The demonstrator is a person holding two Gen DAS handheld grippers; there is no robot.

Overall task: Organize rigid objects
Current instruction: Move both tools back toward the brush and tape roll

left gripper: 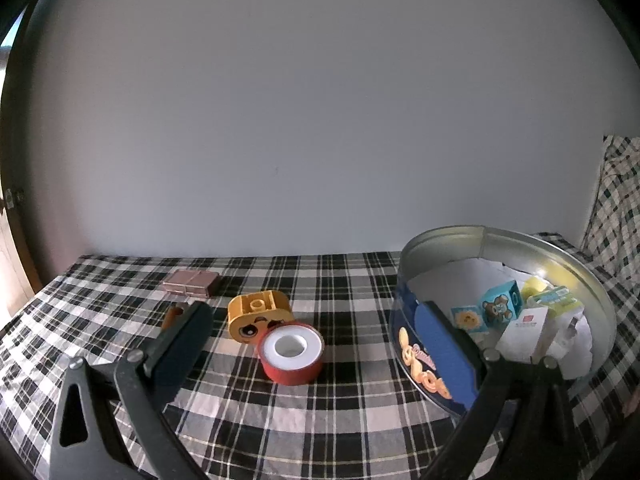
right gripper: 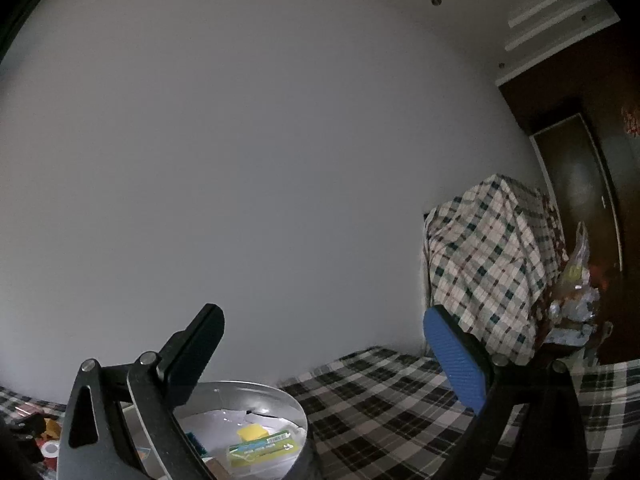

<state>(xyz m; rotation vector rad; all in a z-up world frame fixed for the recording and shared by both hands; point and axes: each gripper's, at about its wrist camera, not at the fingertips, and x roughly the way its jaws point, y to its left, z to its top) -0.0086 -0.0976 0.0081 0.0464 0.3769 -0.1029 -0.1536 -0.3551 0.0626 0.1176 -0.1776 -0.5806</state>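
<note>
Several small boxes already lie in the round tin (left gripper: 436,240) at four o'clock, while the red tape roll (left gripper: 291,356), yellow block (left gripper: 256,312) and brown box (left gripper: 192,282) wait on the counter (left gripper: 340,420), both the left hand-held gripper (left gripper: 320,344) and the right hand-held gripper (right gripper: 332,356) spread and empty.

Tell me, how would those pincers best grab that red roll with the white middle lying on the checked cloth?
Probably across its outer red wall, coming down from above. The red roll lies nearly flat, hole upward, leaning against the yellow toy block behind it. The sides facing the open left gripper look free, so fingers could straddle it left to right.
</note>
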